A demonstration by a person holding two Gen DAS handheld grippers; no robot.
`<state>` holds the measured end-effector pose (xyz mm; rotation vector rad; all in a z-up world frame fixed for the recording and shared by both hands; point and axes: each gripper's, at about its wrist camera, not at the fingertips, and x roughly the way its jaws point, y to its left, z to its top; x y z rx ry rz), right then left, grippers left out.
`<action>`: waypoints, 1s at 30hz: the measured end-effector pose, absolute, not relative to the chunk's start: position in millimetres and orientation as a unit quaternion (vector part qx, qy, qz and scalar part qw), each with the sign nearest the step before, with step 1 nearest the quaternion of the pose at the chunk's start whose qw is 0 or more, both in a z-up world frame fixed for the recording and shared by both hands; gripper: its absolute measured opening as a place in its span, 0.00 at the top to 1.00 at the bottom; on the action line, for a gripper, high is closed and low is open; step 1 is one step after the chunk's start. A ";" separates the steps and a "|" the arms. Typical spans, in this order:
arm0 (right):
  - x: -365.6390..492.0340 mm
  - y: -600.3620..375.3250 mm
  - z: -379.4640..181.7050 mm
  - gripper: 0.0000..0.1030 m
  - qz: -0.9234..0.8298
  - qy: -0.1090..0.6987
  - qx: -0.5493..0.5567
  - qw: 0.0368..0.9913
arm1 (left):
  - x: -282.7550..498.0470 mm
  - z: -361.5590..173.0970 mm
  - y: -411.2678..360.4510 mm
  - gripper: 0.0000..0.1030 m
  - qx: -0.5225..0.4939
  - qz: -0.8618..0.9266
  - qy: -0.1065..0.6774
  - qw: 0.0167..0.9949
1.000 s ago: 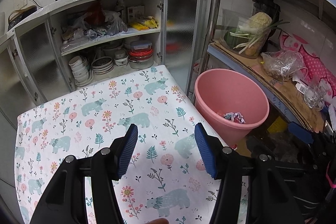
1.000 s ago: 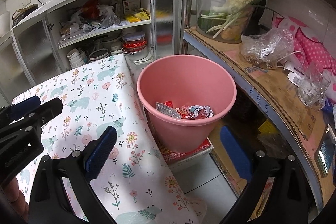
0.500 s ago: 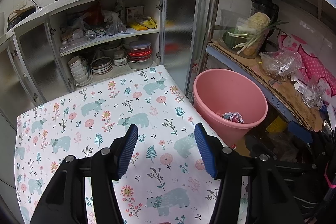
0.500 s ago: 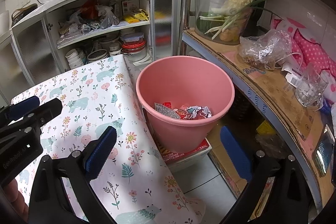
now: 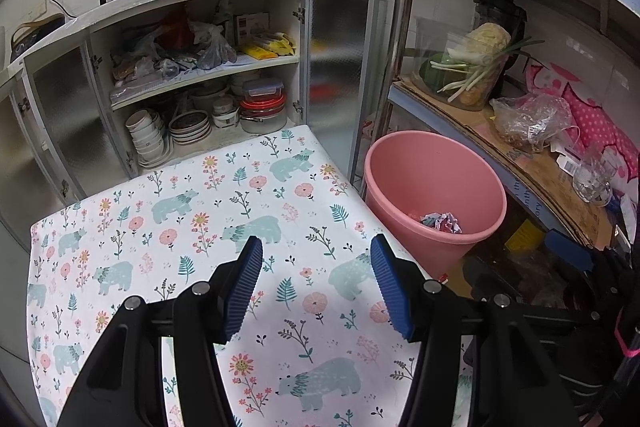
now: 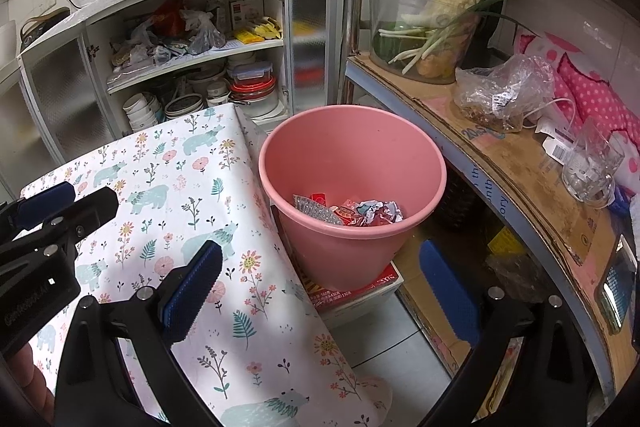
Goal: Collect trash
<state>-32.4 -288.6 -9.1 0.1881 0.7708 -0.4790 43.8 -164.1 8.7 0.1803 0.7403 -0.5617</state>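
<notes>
Nothing has shifted since the earlier frames: both claws hang where they were, and the trash lies in the same heap. The left claw [image 5: 316,283] stands partly open and empty over the floral tabletop [image 5: 192,195]. The right claw [image 6: 320,291] gapes wider, also empty, at the lower centre of its view, over the tabletop's edge. The trash [image 6: 352,213], crumpled wrappers and foil, sits at the bottom of the pink bucket [image 6: 400,135], mid-frame in the right view, just beside the tabletop. No loose trash shows on the cloth, so the task looks about finished. The bucket rests on a red carton [image 6: 356,291]; a careless sweep of the right claw could nudge the rim and tip it.
</notes>
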 end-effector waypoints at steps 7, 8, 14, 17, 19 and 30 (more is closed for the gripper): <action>-32.5 -288.1 -9.0 0.03 -0.233 0.370 0.090 0.895 | 43.9 9.7 -163.2 0.46 0.087 -0.275 0.355 0.889; -32.5 -288.1 -9.1 0.03 -0.234 0.370 0.091 0.894 | 43.6 9.8 -163.2 0.46 0.088 -0.275 0.354 0.890; -33.4 -286.4 -9.0 0.03 -0.235 0.370 0.091 0.894 | 43.6 10.3 -163.3 0.46 0.090 -0.280 0.352 0.889; -33.8 -285.5 -8.5 0.03 -0.234 0.369 0.089 0.895 | 42.7 10.4 -163.0 0.46 0.091 -0.282 0.350 0.889; -33.6 -284.9 -8.6 0.03 -0.234 0.369 0.088 0.895 | 42.6 10.3 -162.8 0.46 0.091 -0.283 0.351 0.888; -33.7 -281.9 -7.5 0.03 -0.236 0.368 0.087 0.895 | 38.0 11.3 -161.8 0.46 0.094 -0.287 0.341 0.890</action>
